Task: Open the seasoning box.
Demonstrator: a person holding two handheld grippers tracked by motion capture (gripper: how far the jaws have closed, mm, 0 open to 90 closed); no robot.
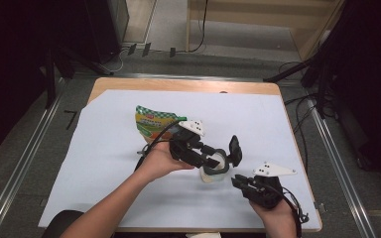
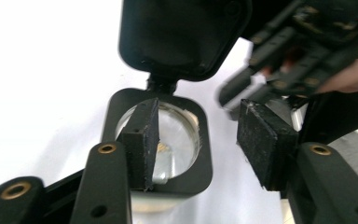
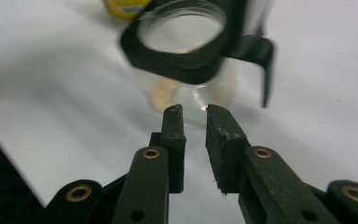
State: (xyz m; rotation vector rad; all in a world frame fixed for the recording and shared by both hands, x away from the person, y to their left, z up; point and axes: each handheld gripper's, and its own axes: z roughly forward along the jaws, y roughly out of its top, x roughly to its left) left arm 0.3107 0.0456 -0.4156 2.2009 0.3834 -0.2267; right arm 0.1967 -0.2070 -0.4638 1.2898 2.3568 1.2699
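A clear jar [image 1: 213, 173] with a black square rim [image 2: 204, 154] stands on the white sheet, its black flip lid [image 1: 235, 148] raised upright. A few pale crumbs lie at its bottom. My left gripper [image 1: 211, 161] hovers over the jar's mouth, open: one pad [image 2: 142, 140] hangs above the opening, the other [image 2: 261, 140] stands outside the rim, neither pressing. My right gripper [image 1: 236, 181] sits just right of the jar, near the front edge. In the right gripper view its jaws [image 3: 195, 112] point at the jar [image 3: 191, 95], a narrow gap between them and nothing in it.
A green-and-yellow snack bag [image 1: 151, 124] lies behind the left hand. White paper [image 1: 109, 163] covers most of the wooden table [image 1: 178, 85]. Dark stands and cables surround the table on the floor.
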